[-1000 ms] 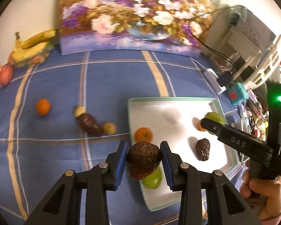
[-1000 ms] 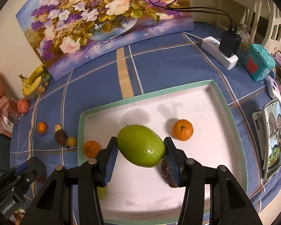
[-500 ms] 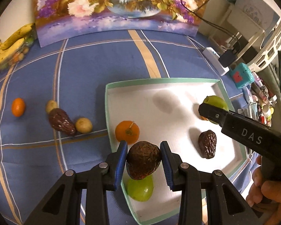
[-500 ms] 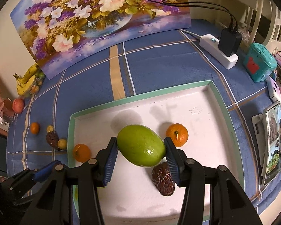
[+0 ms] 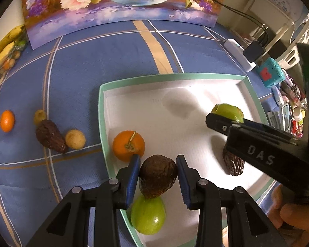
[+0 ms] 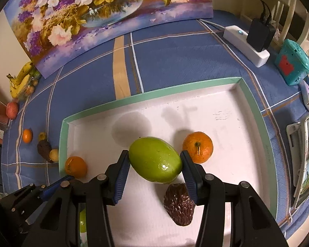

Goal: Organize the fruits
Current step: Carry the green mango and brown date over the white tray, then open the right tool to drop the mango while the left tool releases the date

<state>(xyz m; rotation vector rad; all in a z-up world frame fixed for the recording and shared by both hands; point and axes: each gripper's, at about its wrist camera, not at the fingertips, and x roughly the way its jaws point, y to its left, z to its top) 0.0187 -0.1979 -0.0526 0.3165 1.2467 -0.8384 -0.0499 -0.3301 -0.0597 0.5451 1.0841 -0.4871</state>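
Note:
My left gripper (image 5: 157,175) is shut on a dark brown avocado (image 5: 157,178), held over the near left corner of the white tray (image 5: 102,111). Below it lie a green fruit (image 5: 148,216) and an orange (image 5: 128,148). My right gripper (image 6: 153,164) is shut on a green mango (image 6: 155,162) above the tray (image 6: 255,111). Under it are an orange (image 6: 198,147), a brown avocado (image 6: 179,204) and another orange (image 6: 75,166). The right gripper (image 5: 226,119) also shows in the left wrist view, over the tray's right side.
On the blue cloth left of the tray lie a small orange (image 5: 7,121), a brown avocado (image 5: 50,136) and two small yellow fruits (image 5: 75,139). Bananas (image 5: 4,45) sit far left. A flower painting (image 5: 121,0) stands behind. A power strip (image 6: 247,45) and teal box (image 6: 292,63) are right.
Both grippers moved forward and lower over the tray, each still holding its fruit. The tray fruits now look nearer.

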